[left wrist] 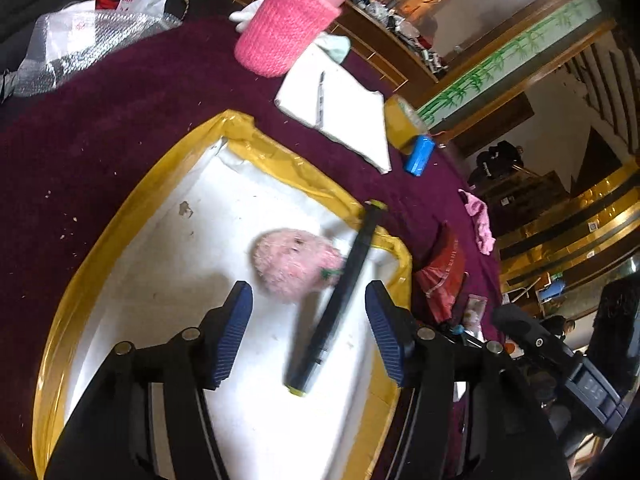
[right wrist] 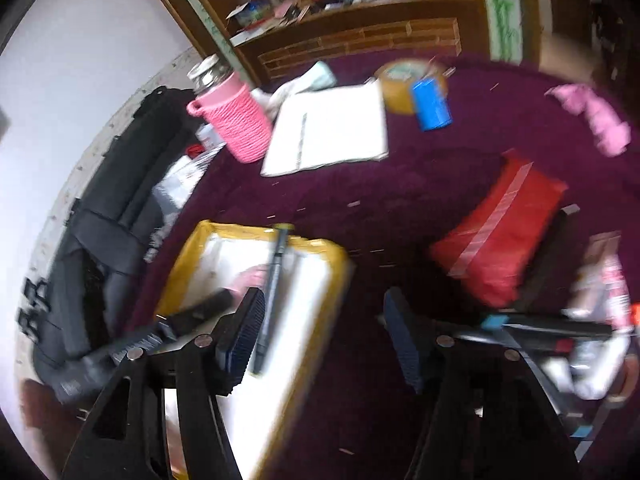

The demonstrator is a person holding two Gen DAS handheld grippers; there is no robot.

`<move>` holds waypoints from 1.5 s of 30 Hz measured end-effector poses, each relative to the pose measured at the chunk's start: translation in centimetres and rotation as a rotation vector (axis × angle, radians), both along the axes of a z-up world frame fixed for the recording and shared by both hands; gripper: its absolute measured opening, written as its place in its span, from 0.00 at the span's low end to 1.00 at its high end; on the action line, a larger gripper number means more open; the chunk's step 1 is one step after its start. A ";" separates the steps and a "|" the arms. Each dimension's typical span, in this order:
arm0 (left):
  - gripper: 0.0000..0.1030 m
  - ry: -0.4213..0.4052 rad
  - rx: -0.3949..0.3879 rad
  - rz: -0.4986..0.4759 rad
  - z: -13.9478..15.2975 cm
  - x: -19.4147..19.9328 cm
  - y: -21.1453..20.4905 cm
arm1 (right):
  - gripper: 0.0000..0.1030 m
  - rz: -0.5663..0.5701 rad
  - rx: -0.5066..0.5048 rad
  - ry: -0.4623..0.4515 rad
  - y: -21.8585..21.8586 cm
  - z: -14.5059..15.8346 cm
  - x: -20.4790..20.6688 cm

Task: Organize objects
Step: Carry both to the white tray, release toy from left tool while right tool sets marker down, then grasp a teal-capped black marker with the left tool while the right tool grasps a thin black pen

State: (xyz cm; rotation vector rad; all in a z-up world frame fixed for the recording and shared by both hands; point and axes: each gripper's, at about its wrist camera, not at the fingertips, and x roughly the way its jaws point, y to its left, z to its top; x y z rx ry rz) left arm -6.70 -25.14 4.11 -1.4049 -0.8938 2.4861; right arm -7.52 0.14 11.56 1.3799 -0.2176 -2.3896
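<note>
Left gripper (left wrist: 308,336) low over the tray (left wrist: 120,236), jaws wide apart, nothing between the pads. Black marker (left wrist: 340,296) lying loose in the gap, yellow-tipped at both ends, near end on the white tray floor, far end propped on the yellow rim. Pink fluffy ball (left wrist: 296,264) just beyond the pads, on the tray floor, touching the marker's left side. No print legible on the marker.

Right gripper (right wrist: 324,332) over bare tablecloth (right wrist: 360,192) just right of the tray (right wrist: 320,312), jaws likewise spread and empty. Left pad overlapping the tray edge in that view; marker (right wrist: 272,296) and a sliver of pink ball (right wrist: 250,278) seen past it. Much motion blur here.

Right of the tray: red packet (right wrist: 500,232) with a clear tape strip, then a pink cloth (right wrist: 596,120) farther off. Small wrapped items at the right edge too blurred to read.

Farther: white notebook (left wrist: 340,112) with a pen on it, tape roll (left wrist: 400,120), blue cylinder (left wrist: 419,154) touching the roll. Pink knitted sleeve (left wrist: 284,24) around a jar, just left of the notebook. Bubble wrap (left wrist: 80,48) at far left, with red marks too small to read.

Deep purple fuzzy cloth on a round table, flecked with crumbs. Behind: dark wood counter, cluttered shelf, green bamboo-pattern trim (left wrist: 512,56), gold railings.
</note>
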 end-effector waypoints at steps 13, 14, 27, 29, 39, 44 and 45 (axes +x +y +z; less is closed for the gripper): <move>0.46 0.006 -0.381 -0.108 -0.5 -0.2 7.4 | 0.99 -0.194 0.140 0.297 13.1 3.1 7.6; 0.22 -0.004 -0.394 -0.120 -0.8 -0.3 7.7 | 0.99 -0.210 0.139 0.285 13.7 2.5 7.7; 0.16 0.023 -0.386 -0.207 1.4 3.3 7.9 | 0.99 -0.283 0.017 0.206 20.1 -0.6 8.4; 0.23 0.035 -0.341 -0.199 2.4 3.7 8.2 | 0.99 -0.307 -0.020 0.194 21.4 -0.9 8.2; 0.58 0.047 -0.224 -0.384 3.4 4.1 18.5 | 0.99 -0.476 -0.047 0.261 27.8 -2.7 7.6; 0.58 -0.026 -0.172 -0.368 1.6 2.2 22.8 | 0.99 -0.529 -0.097 0.278 30.5 -4.1 7.7; 0.58 -0.032 -0.156 -0.354 1.5 1.8 23.5 | 0.99 -0.533 -0.101 0.265 30.8 -4.3 7.5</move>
